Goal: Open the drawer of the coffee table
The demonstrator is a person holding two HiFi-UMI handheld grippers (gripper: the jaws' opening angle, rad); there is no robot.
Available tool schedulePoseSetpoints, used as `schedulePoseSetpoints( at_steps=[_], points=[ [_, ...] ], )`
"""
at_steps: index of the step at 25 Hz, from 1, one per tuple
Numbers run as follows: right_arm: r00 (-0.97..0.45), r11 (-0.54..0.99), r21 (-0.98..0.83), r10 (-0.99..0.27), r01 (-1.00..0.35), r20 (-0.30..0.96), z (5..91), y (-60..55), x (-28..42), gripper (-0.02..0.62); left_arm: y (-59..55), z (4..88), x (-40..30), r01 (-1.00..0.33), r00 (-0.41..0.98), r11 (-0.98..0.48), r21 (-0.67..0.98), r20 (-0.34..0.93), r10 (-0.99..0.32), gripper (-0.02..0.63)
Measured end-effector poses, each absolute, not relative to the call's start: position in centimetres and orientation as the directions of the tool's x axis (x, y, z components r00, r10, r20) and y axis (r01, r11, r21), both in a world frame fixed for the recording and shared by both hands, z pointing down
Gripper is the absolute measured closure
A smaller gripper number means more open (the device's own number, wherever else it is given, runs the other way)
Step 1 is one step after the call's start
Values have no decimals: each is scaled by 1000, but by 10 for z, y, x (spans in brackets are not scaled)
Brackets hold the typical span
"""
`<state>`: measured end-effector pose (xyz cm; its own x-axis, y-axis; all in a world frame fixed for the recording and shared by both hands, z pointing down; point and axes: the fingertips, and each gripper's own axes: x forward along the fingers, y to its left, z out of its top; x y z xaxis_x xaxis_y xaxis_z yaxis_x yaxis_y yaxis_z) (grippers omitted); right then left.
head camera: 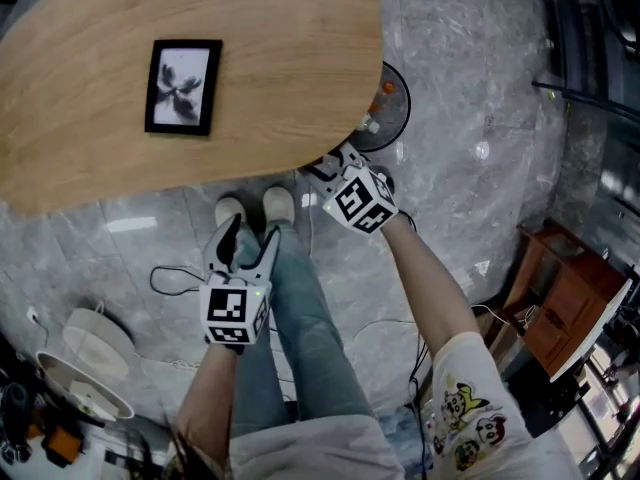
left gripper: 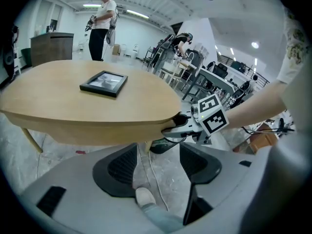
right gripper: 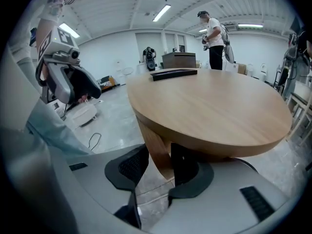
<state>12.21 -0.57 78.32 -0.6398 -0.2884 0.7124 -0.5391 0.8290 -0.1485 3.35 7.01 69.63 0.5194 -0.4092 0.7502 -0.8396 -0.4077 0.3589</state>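
Observation:
The oval wooden coffee table (head camera: 290, 58) fills the upper left of the head view, with a black picture frame (head camera: 184, 85) lying on it. My right gripper (head camera: 332, 173) reaches under the table's near rim. In the right gripper view a tapered wooden piece (right gripper: 157, 145) hangs below the top, and the right gripper (right gripper: 158, 162) has a pad pressed against each side of it. No drawer front is plainly visible. My left gripper (head camera: 248, 240) hovers open over the floor near the person's shoes, short of the table; between its pads (left gripper: 122, 167) only floor and a shoe show.
A round black base (head camera: 388, 103) sits on the grey floor beside the table. A white appliance (head camera: 92, 346) and a loose cable (head camera: 175, 280) lie lower left. A wooden cabinet (head camera: 565, 298) stands at right. A person (left gripper: 103, 21) stands far behind the table.

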Motion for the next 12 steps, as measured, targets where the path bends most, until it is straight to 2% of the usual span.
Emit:
schedulePoseSetpoints(
  at_steps=[3,7,12],
  points=[
    [-658,871,-126,-256,-475,709,783,1,120,476,68,697,31,-838,521,-415,356,749,-409,341],
    [-655,950,-42,-182,-310,733,779,19,116,512,65,698,27,-837,520,-419,351,750,-409,342],
    [-641,966,14,-181,-257,746,779,24,115,522,66,701,21,-850,503,-395,349,760,-411,342]
  ],
)
